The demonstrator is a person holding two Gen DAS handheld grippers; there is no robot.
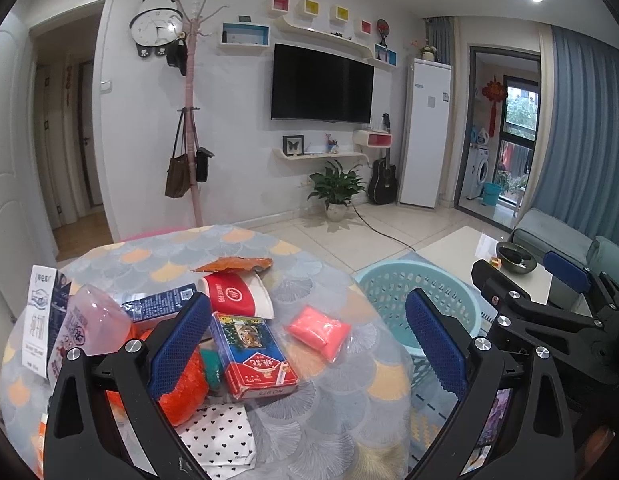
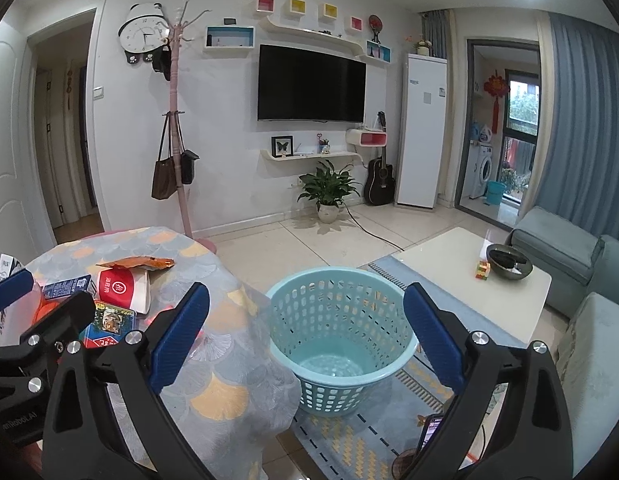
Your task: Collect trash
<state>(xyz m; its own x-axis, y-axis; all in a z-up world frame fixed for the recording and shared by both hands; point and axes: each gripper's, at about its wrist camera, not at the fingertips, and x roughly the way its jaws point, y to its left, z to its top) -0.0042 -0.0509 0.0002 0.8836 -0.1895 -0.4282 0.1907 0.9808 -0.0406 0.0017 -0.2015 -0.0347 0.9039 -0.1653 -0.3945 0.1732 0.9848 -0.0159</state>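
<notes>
The trash lies heaped on the table (image 1: 341, 396); the basket (image 2: 341, 344) stands empty on the floor beside it. Best pick the loose top piece first, the pink packet (image 1: 319, 330). The left hand-held gripper (image 1: 307, 348) hovers spread above the pile; the right hand-held gripper (image 2: 305, 344), also spread and empty, points at the basket

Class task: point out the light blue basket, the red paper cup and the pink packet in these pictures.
light blue basket (image 2: 341, 344): right wrist view, inner wall.
red paper cup (image 1: 233, 295): left wrist view, red side.
pink packet (image 1: 319, 330): left wrist view, centre of its top face.
</notes>
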